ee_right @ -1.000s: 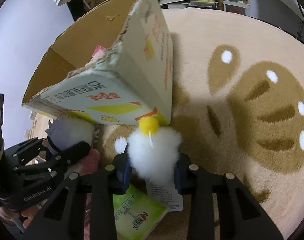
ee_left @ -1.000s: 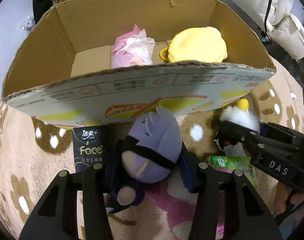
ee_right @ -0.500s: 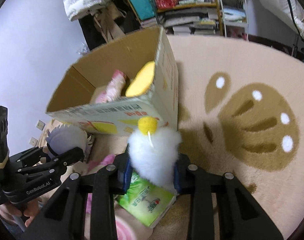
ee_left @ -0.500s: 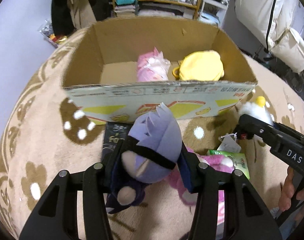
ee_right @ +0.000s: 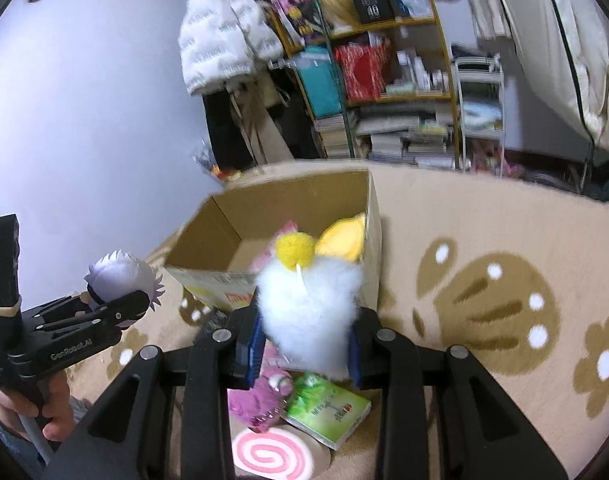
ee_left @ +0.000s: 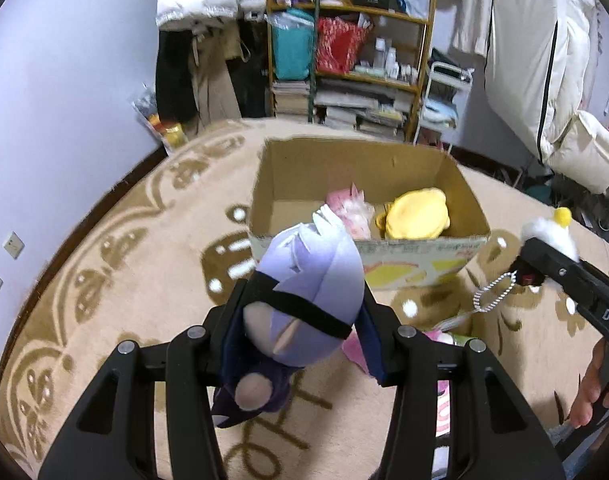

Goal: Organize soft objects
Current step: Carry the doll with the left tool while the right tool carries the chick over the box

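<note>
My left gripper (ee_left: 300, 320) is shut on a purple-haired plush doll (ee_left: 304, 296) with a black blindfold, held up in the air short of the open cardboard box (ee_left: 272, 184). In the right wrist view that doll (ee_right: 120, 276) shows at the left. My right gripper (ee_right: 304, 336) is shut on a fluffy white pompom toy (ee_right: 308, 312) with a yellow ball on top, also lifted above the carpet; its bead chain and tag (ee_left: 490, 292) dangle. Inside the box lie a pink plush (ee_left: 348, 212) and a yellow plush (ee_left: 416, 216).
On the beige patterned carpet (ee_right: 504, 280) below lie a pink plush (ee_right: 260, 396), a green tissue pack (ee_right: 328, 408) and a pink swirl roll cushion (ee_right: 276, 456). A cluttered shelf (ee_left: 352, 60) and hanging coats stand behind the box. A hand (ee_right: 44, 416) grips the left tool.
Both grippers have risen well above the carpet with their toys and tilted up, so the box now appears smaller and farther, and the room behind has come into view.
</note>
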The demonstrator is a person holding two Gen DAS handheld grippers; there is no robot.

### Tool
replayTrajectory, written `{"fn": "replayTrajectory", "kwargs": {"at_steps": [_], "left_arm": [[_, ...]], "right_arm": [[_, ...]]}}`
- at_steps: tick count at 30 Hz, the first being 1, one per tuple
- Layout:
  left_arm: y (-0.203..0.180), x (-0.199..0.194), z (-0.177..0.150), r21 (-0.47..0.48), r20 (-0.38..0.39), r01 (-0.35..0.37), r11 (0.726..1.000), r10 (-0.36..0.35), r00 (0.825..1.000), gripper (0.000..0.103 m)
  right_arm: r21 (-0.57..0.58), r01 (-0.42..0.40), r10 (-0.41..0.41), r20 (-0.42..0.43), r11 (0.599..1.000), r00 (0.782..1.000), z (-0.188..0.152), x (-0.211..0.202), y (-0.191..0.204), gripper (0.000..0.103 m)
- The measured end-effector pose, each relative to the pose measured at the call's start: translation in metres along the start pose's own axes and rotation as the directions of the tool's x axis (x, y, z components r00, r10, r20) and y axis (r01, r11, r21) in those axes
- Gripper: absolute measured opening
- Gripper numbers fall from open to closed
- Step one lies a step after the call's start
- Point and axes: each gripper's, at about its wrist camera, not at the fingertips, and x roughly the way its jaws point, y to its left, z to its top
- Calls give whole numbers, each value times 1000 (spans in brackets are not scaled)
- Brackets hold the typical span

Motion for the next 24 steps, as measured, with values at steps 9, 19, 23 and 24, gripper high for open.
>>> {"fn": "replayTrajectory", "kwargs": {"at_steps": [9, 19, 23, 24], "left_arm": [[5, -20, 18, 19, 99, -29, 999, 27, 995, 49], [8, -12, 45, 18, 159, -32, 999, 29, 987, 49], [5, -3, 55, 28, 172, -35, 999, 29, 985, 49], [4, 0, 58, 30, 172, -35, 999, 30, 985, 49]], "right_arm": [[-40, -13, 17, 106, 999, 994, 17, -20, 19, 34], [-106, -9, 27, 173, 994, 985, 41, -16, 32, 34], [-118, 0, 22, 187, 993, 982, 51, -7, 32, 34], [-121, 2, 21, 193, 993, 981, 54, -6, 32, 34]]}}
